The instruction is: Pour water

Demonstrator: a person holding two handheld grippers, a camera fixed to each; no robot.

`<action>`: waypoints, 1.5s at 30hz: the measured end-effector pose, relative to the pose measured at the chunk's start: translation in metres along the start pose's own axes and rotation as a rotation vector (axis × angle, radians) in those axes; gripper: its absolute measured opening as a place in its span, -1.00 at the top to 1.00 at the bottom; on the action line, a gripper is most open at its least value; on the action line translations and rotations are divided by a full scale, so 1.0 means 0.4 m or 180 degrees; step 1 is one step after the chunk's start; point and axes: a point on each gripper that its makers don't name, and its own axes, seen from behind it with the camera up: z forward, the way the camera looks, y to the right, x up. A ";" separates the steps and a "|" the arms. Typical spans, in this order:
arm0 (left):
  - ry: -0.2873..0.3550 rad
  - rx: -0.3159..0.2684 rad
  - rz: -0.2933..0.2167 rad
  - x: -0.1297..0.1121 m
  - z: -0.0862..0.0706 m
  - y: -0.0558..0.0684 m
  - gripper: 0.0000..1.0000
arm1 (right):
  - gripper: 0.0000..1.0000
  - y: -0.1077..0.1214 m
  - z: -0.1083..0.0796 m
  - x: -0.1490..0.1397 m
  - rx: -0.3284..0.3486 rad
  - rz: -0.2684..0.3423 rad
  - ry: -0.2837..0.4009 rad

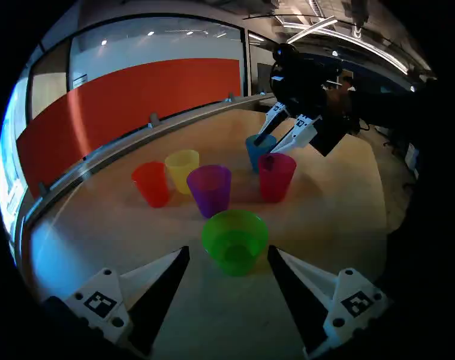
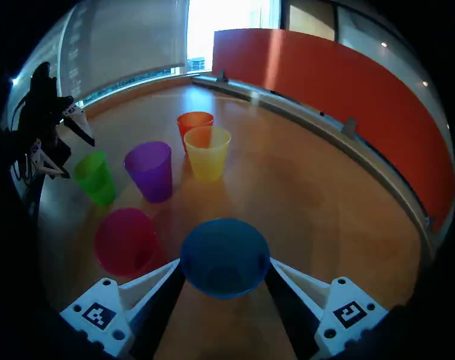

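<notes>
Standing on the wooden surface (image 2: 299,180), the blue cup (image 2: 225,258) is between the fingers of your right gripper (image 2: 224,263), and both fingers press on its sides. Your left gripper (image 1: 227,248) is wide open, with the green cup (image 1: 235,240) between its tips, untouched. The pink cup (image 2: 125,240) stands just beside the blue one.

White-fingered left hand-held gripper (image 1: 227,248), black inner pads (image 1: 161,288), square black-and-white markers (image 1: 101,303)
</notes>
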 end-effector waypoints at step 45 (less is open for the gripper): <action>0.0099 0.0241 -0.0156 -0.003 -0.038 -0.046 -0.94 | -0.99 -0.004 -0.063 -0.085 -0.0178 0.0054 -0.0114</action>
